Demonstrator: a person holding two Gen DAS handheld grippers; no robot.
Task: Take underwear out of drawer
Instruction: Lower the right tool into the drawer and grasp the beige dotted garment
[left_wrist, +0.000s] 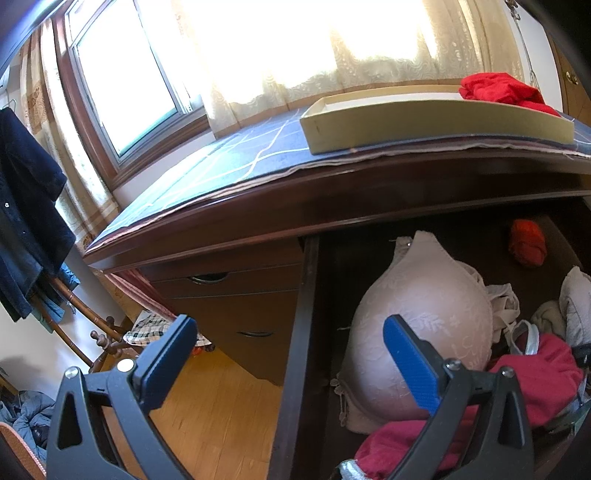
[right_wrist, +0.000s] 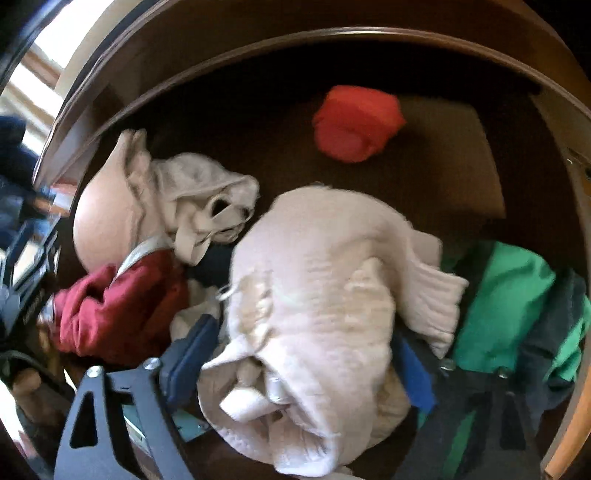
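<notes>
A: Item one, nearest the lens: right gripper (right_wrist: 301, 363), jaws wide, pointing steeply down into the drawer (right_wrist: 461, 155). Cream garment (right_wrist: 325, 295) bunched between the blue pads (right_wrist: 192, 354); whether the pads press on it I cannot tell, the view is smeared

B: Handling of the cream piece?

A: Soft ribbed knit, light, limp, will sag and trail when lifted. Judged best taken at the thick folded bulk in the middle, not at a loose edge, which may slip out or snag a neighbour

B: Left side?

A: Left gripper (left_wrist: 291, 360), jaws wide, nothing held; one finger hangs over the floor outside the drawer wall, the other over the beige bra (left_wrist: 424, 317)

B: Drawer contents, listed

A: Beige bra, moulded cup, springy rather than limp, left end. Dark red garment (right_wrist: 110, 314) just beside it, toward the front. Pale crumpled piece (right_wrist: 199, 199) against the bra. Cream garment, centre. Green garment (right_wrist: 509, 306), right, partly under the cream one. Small red bundle (right_wrist: 356, 123) apart, near the back, on bare drawer floor

B: Other containers?

A: Shallow cardboard tray (left_wrist: 424, 129) on the dresser top, on a blue checked cloth (left_wrist: 229, 162). One red garment (left_wrist: 502, 90) lies at its far right end; the rest of the interior that shows is bare
</notes>
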